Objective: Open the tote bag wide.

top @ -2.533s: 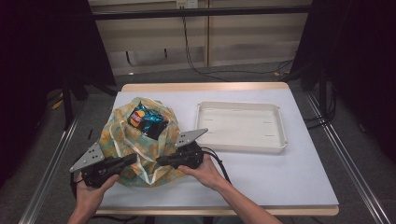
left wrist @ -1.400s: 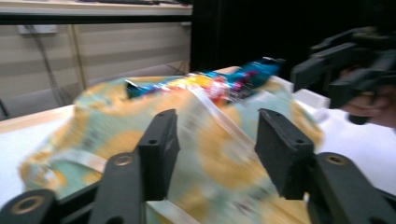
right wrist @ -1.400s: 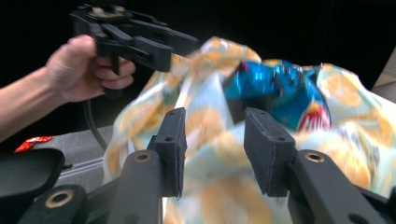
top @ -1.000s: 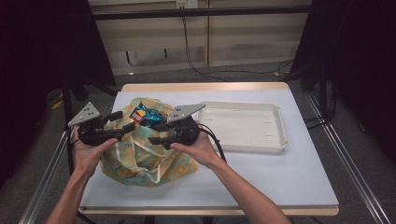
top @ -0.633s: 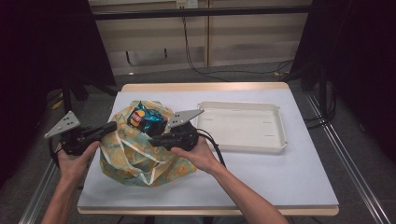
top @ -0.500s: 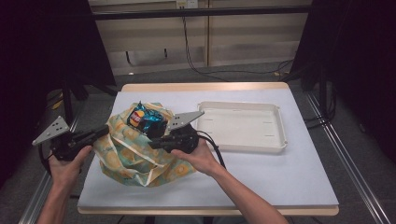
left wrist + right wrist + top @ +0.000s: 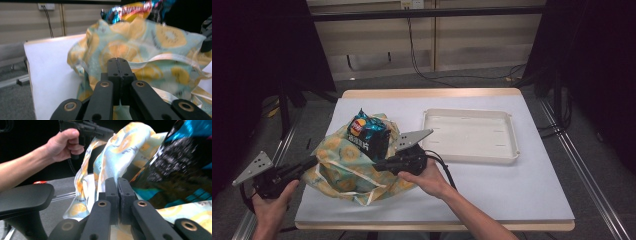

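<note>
A cloth bag (image 7: 339, 162) printed with yellow fruit slices lies at the table's front left. A blue chip bag (image 7: 368, 135) stands up out of its mouth. My left gripper (image 7: 313, 161) is shut on the bag's left edge, out past the table's side. In the left gripper view the jaws (image 7: 117, 60) are pressed together with fabric (image 7: 150, 42) pinched low between them. My right gripper (image 7: 378, 164) is shut on the bag's right edge beside the chip bag. Its jaws (image 7: 116, 180) clamp the cloth (image 7: 125, 142), with the chip bag (image 7: 180, 167) just to the right.
A shallow white tray (image 7: 513, 140) sits at the back right of the white table (image 7: 497, 192). In the right gripper view, a black chair part (image 7: 25, 197) stands low at the left, and the other hand with its gripper (image 7: 100, 131) is beyond the bag.
My left hand has swung out to the left and down past the table's side, drawing the bag's edge with it. The bag has spread wider. The right gripper has shifted only slightly.
</note>
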The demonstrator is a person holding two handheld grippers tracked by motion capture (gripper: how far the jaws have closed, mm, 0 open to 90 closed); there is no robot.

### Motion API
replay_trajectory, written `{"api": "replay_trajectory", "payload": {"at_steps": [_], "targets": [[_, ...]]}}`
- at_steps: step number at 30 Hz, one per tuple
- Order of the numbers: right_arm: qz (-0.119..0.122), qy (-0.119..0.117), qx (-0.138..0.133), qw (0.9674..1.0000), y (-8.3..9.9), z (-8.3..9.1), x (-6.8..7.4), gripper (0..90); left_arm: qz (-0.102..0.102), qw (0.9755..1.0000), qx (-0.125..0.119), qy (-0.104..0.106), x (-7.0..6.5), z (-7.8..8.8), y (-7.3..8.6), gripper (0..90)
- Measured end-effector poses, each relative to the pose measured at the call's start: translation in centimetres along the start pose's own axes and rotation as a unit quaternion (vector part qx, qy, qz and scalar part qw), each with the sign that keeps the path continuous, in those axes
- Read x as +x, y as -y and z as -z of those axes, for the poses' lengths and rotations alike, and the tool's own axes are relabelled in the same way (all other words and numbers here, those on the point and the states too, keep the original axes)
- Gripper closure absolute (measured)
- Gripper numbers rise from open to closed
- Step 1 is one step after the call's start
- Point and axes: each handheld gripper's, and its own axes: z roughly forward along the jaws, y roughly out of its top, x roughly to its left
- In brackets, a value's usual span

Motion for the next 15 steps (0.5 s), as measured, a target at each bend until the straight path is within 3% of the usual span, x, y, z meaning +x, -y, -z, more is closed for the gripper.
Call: {"api": "replay_trajectory", "payload": {"at_steps": [4, 5, 7, 8, 9, 15], "targets": [[-0.004, -0.008, 0.004, 1.0, 0.6, -0.6, 0.2, 88.1, 0.009, 0.9997, 0.024, -0.005, 0.0, -0.5, 1.8, 90.0], [-0.004, -0.011, 0.005, 0.9999, 0.9, -0.8, 0.4, 87.7, 0.001, 0.9987, 0.051, -0.005, 0.0, -1.0, 2.6, 90.0], [-0.004, -0.013, 0.008, 0.9999, 1.3, -1.1, 0.5, 87.8, 0.007, 0.998, 0.063, -0.001, 0.0, -1.6, 3.5, 90.0], [-0.004, -0.013, 0.008, 0.9999, 1.3, -1.1, 0.5, 87.8, 0.007, 0.998, 0.063, -0.001, 0.0, -1.6, 3.5, 90.0], [-0.006, -0.014, 0.011, 0.9998, 1.6, -1.2, 0.5, 88.0, 0.021, 0.9977, 0.064, 0.006, 0.2, -1.9, 4.3, 90.0], [-0.007, -0.016, 0.021, 0.9996, 2.6, -1.4, 0.5, 89.6, 0.032, 0.9965, 0.076, 0.016, 0.3, -2.6, 5.6, 90.0]]}}
